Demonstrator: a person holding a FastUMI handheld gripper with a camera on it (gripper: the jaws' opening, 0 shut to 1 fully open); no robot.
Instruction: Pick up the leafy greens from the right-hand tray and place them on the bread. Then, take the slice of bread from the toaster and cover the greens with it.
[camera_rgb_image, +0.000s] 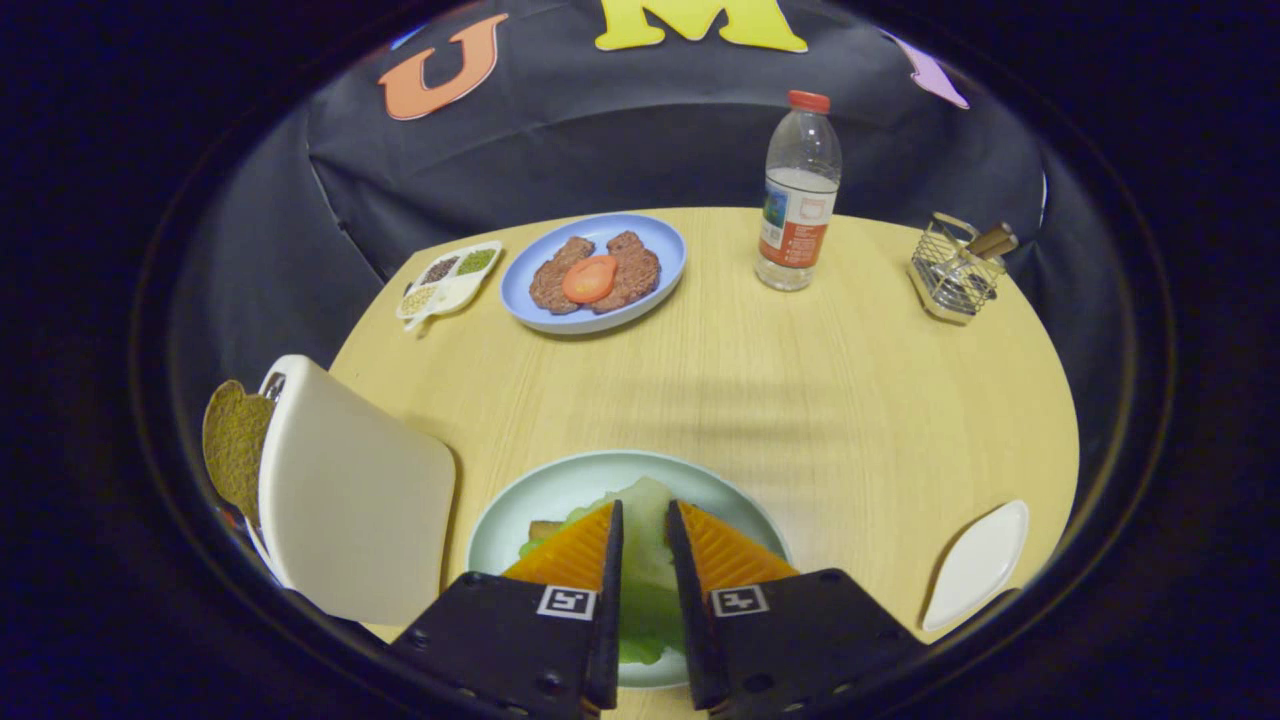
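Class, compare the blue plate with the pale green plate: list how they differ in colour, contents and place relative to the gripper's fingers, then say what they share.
The blue plate holds brown patties topped with a red slice; the pale green plate holds leafy greens over bread. The blue plate sits far beyond the gripper; the green plate lies right under its fingers, which close on the greens. Both are round and rest on the wooden table.

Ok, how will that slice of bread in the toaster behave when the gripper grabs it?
The bread slice stands upright out of the toaster, so probably stiff and light. Its rough, porous face should grip well, though it may crumble if squeezed. The gripper holds leafy greens.
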